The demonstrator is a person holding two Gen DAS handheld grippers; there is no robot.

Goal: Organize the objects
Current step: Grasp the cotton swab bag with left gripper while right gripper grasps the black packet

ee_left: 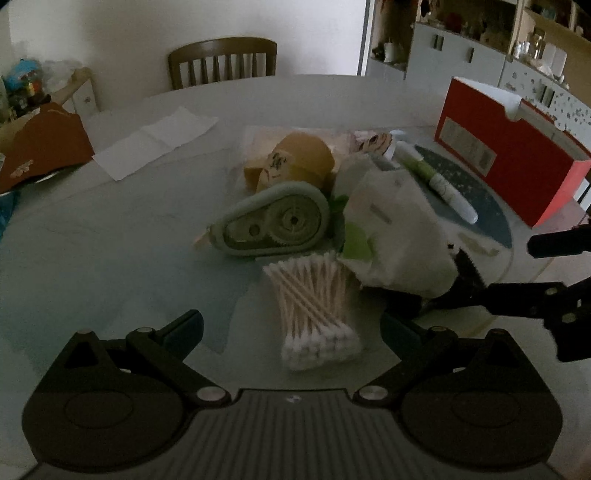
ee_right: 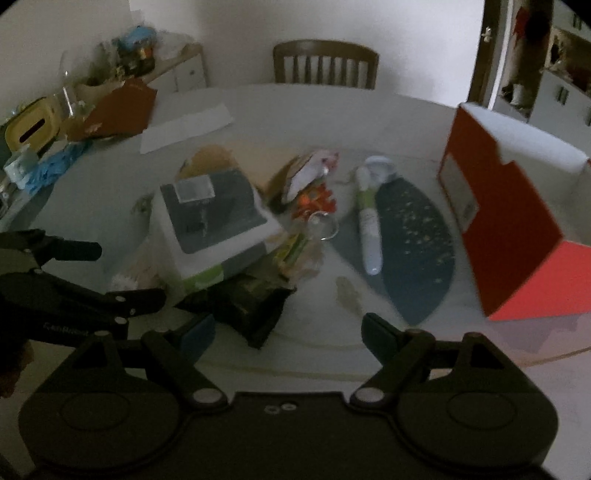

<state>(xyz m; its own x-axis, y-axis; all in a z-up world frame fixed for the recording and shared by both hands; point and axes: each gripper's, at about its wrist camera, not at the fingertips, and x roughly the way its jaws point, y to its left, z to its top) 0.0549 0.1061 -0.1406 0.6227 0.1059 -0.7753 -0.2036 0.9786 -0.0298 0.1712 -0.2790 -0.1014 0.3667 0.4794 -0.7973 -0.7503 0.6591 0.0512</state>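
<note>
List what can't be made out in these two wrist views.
- Red box interior: both views show only its outer walls.
- Dark packet, right view: blurred, print unreadable, partly under the white box.
- Cotton swabs: clear in the left view, a pale smear in the right.

Dim rm. Ahead of your jaws, past the round table (ee_left: 110, 229): wooden chair (ee_left: 222, 62) vs white wall (ee_left: 147, 29). Shelving w/ cabinets (ee_left: 480, 48) far right.

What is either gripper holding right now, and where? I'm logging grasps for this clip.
Nothing is held. The left gripper is open over the cotton swabs; the right gripper is open above the table.
</note>
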